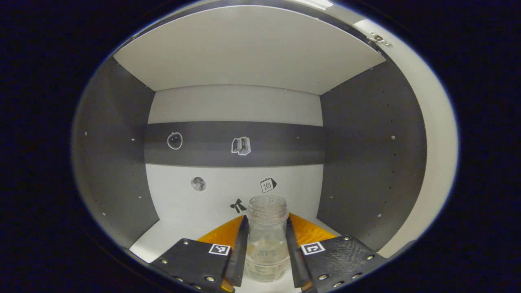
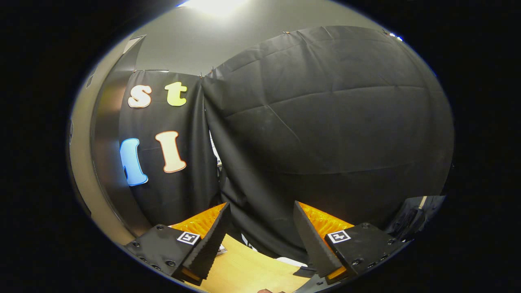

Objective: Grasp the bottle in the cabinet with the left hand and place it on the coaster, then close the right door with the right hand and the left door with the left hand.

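Observation:
A clear, capless bottle (image 1: 266, 248) stands upright on the white floor of the cabinet (image 1: 179, 234), near its front edge. My left gripper (image 1: 266, 219) reaches into the cabinet and both fingers press against the bottle's sides, below its threaded neck. In the right gripper view, my right gripper (image 2: 261, 204) is open with nothing between its fingers, held over a wooden table top (image 2: 248, 268) and facing the black cloth wall. A grey panel (image 2: 103, 154), which may be a cabinet door, runs up the left edge of that view.
The cabinet has dark side walls (image 1: 366, 162), a white top panel (image 1: 248, 49) and a back wall (image 1: 236, 106) with small stickers. The pale inner face of the open right door (image 1: 437, 154) with its hinge (image 1: 378, 39) lies to the right.

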{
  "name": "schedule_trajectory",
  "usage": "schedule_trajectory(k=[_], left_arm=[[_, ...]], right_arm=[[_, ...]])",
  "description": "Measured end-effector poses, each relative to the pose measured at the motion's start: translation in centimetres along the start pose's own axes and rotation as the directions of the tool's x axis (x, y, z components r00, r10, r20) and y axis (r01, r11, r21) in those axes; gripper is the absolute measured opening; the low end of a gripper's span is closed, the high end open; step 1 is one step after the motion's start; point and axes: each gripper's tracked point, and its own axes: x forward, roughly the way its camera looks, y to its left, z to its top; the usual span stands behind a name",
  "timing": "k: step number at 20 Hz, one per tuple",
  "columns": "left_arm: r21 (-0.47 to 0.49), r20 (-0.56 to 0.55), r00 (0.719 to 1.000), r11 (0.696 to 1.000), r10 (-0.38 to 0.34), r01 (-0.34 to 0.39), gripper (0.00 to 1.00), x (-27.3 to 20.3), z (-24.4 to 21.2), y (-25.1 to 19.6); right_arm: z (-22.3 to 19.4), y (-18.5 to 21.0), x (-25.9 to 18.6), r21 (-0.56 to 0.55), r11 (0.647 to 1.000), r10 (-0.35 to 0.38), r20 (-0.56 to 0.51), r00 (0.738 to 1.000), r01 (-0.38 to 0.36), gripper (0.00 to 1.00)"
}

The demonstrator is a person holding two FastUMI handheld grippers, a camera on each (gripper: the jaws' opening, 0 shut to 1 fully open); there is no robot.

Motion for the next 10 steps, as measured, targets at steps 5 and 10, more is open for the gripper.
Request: schedule_trajectory(k=[5, 10], left_arm=[[-0.07, -0.003, 1.0, 0.998, 0.004, -0.004, 0.34, -0.6, 0.0, 0.5], [-0.074, 0.026, 0.999, 0.997, -0.034, 0.036, 0.27, -3.2, 2.4, 0.6]], right_arm=[[-0.1, 0.9, 0.7, -0.012, 0.999, 0.033, -0.005, 0.999, -0.033, 0.98], [-0.1, 2.0, 0.6, -0.022, 0.997, 0.068, -0.002, 0.998, -0.068, 0.92]])
